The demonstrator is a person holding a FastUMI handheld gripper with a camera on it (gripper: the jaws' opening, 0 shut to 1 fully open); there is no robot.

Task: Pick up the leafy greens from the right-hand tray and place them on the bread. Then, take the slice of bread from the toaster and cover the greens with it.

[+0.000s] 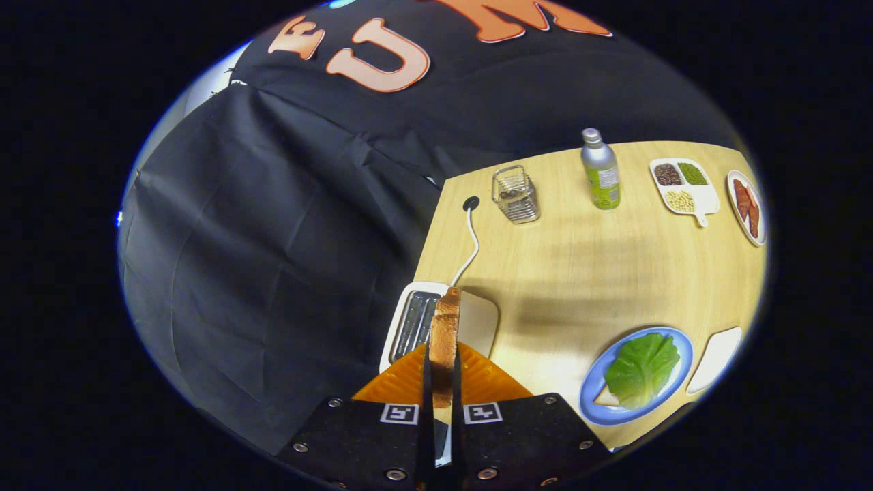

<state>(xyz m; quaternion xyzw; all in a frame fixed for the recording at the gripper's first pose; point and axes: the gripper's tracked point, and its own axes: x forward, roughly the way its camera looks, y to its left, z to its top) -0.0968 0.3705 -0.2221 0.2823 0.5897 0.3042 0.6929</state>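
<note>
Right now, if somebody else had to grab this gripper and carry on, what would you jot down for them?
Gripper: shut on the toasted brown bread slice, held edge-up between the fingers, above the white toaster.
Green lettuce leaf: already lying on the pale bread slice on the round blue plate, off to the right on the light wooden table.
Done: greens placed, toast pulled out of the toaster.
Left: carry the toast over to the blue plate, lay it flat over the leaf, let go.
</note>
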